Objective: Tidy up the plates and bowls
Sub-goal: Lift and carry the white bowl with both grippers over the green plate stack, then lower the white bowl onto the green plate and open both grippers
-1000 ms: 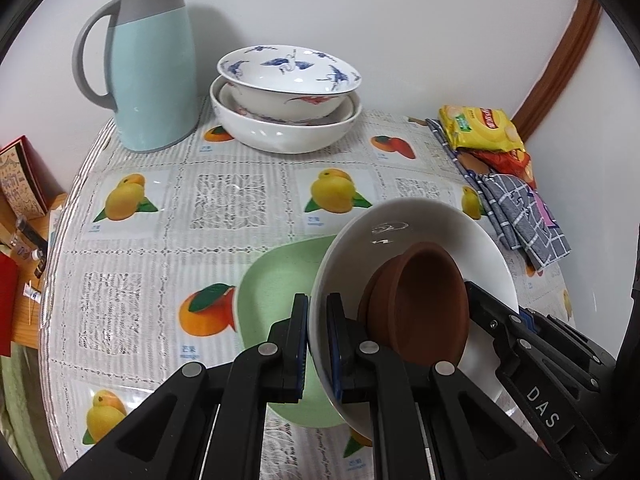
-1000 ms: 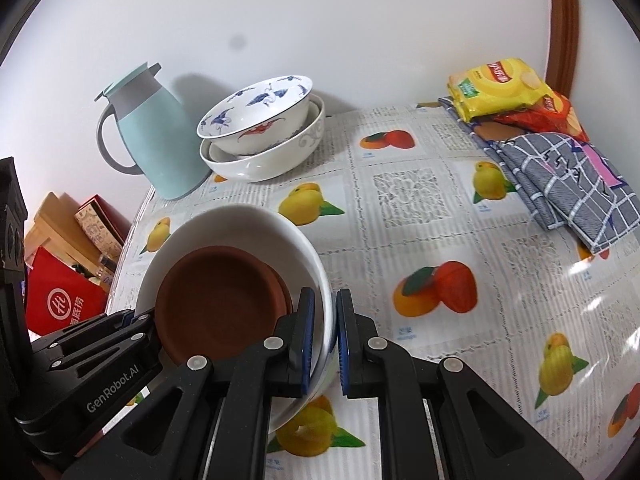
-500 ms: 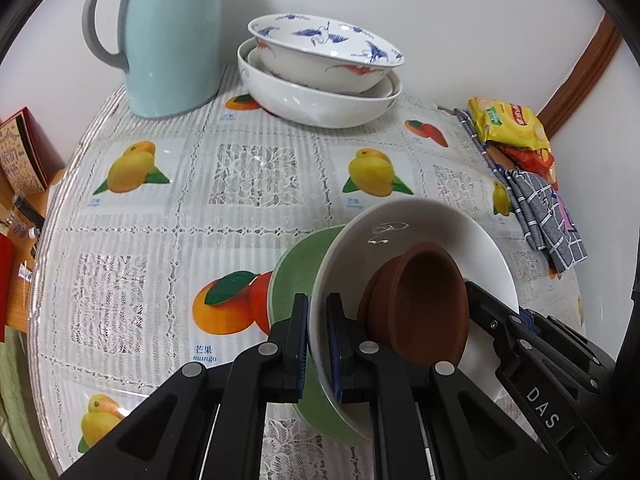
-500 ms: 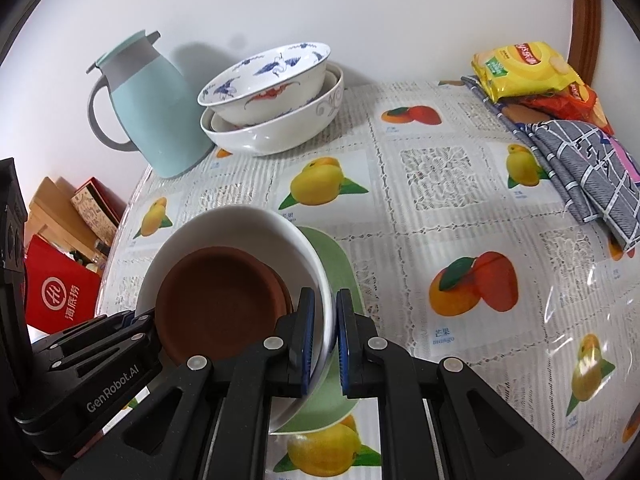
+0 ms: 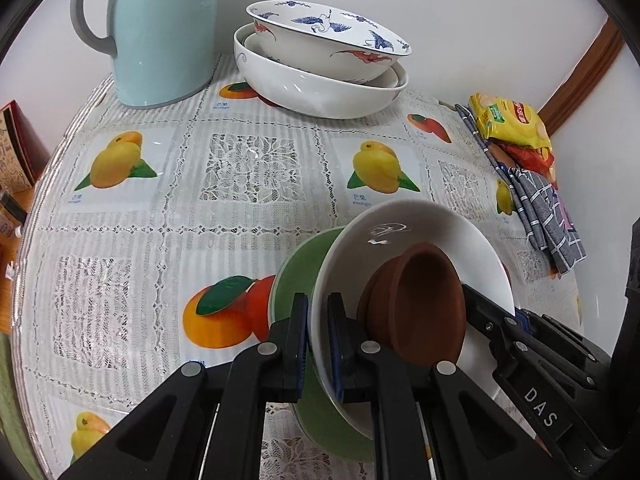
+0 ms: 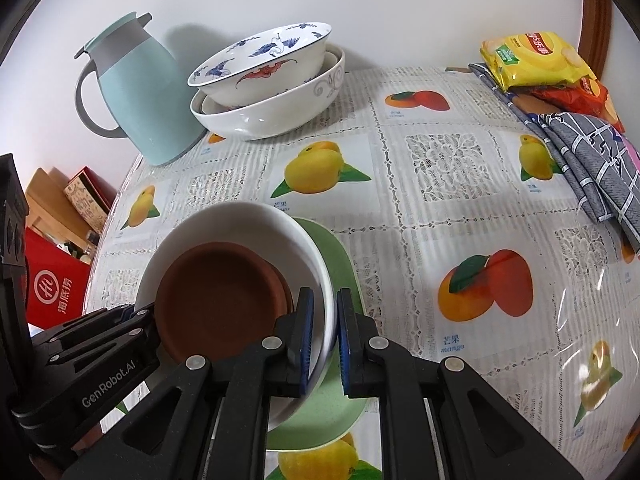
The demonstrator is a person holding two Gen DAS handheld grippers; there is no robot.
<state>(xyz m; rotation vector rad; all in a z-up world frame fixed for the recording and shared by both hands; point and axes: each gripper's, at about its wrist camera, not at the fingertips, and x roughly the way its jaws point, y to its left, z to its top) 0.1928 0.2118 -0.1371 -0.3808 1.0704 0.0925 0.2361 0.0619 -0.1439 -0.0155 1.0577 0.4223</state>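
white bowl (image 5: 420, 240) with brown dish (image 5: 416, 312) inside, above green plate (image 5: 296, 280) | left gripper (image 5: 318, 340), right gripper (image 6: 324, 336): jaws clamped on opposite rims | glazed, stiff, breakable, likely slippery; rim grips suit.

A glossy glazed white bowl (image 5: 404, 240) is seen, with a matt, earthen-looking brown dish (image 5: 420, 312) in it and a matt green plate (image 6: 340, 264) beneath. The desk (image 5: 240, 168) is covered by shiny plastic sheeting. Matt black plastic is shown on each claw.
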